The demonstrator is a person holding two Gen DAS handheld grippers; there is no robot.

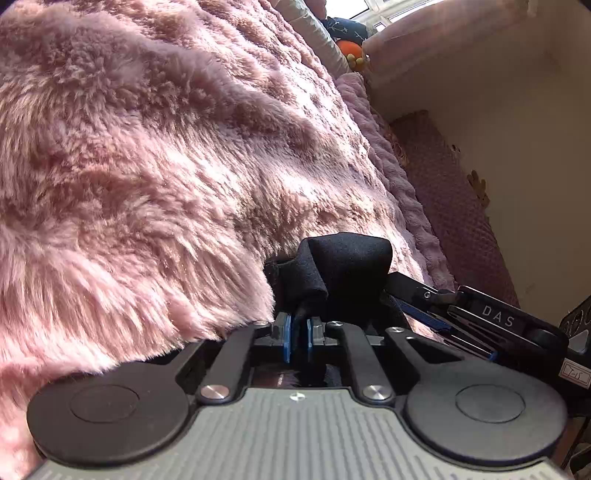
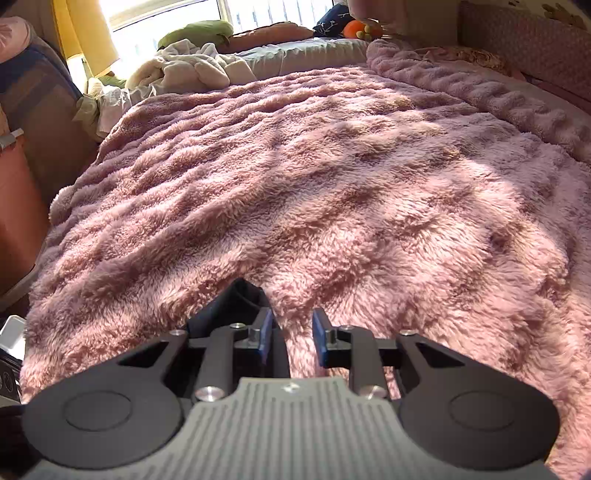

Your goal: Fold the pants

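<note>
Left gripper: the left gripper (image 1: 300, 334) has its blue pads nearly together, pinching a bunched edge of the dark navy fabric pants (image 1: 343, 273); I judge the pinch is there to carry that edge into a fold.
Right gripper: the right gripper (image 2: 293, 338) stands parted with only fur showing in the gap, gripping nothing; a fold of the pants (image 2: 236, 302) lies against the outside of its left finger.
Pants: bunched at the near edge of the fluffy pink fur blanket (image 2: 332, 192), mostly hidden under the tools.
Blanket: its deep pile may drag on the cloth.
Beyond the blanket: a crumpled white cloth heap (image 2: 192, 72) and an orange plush toy (image 2: 356, 27) lie past its far edge, well apart from the pants.
</note>
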